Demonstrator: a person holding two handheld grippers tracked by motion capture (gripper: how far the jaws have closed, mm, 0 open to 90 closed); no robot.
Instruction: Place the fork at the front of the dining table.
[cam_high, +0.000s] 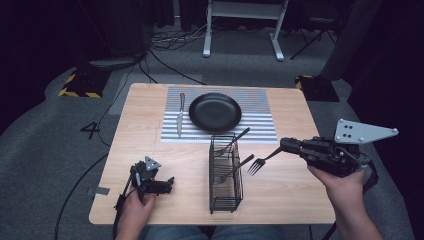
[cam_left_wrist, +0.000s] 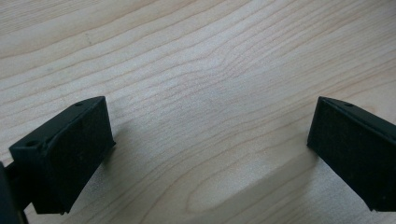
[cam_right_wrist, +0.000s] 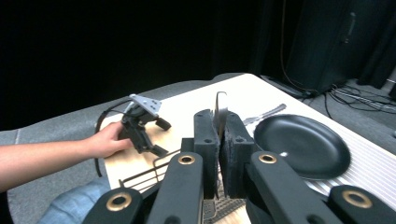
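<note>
The right hand-held gripper (cam_high: 284, 145) is closed on the handle of a metal fork (cam_high: 261, 162), its two black padded jaws pressed flat against the thin handle, which shows edge-on between them in the right gripper view (cam_right_wrist: 219, 112). The fork is held in the air just to the right of the wire basket (cam_high: 225, 172), tines pointing toward the basket and clear of the desk (cam_high: 145, 100). The left hand-held gripper (cam_high: 165, 185) rests on the desk near its front left corner, jaws spread wide with nothing between them (bare wood grain lies between the pads in the left gripper view). The desk top is pale wood with a visible grain. The basket is a tall, narrow, rectangular frame of thin black wire, standing upright near the front centre; it contains two forks (cam_high: 235, 141), leaning with their handles projecting above the rim toward the right. Behind the basket lies a rectangular placemat (cam_high: 260, 115) with fine grey and white stripes. On it sits a round, shallow, matte black plate (cam_high: 215, 112), and a metal knife (cam_high: 180, 115) lies just left of the plate
</note>
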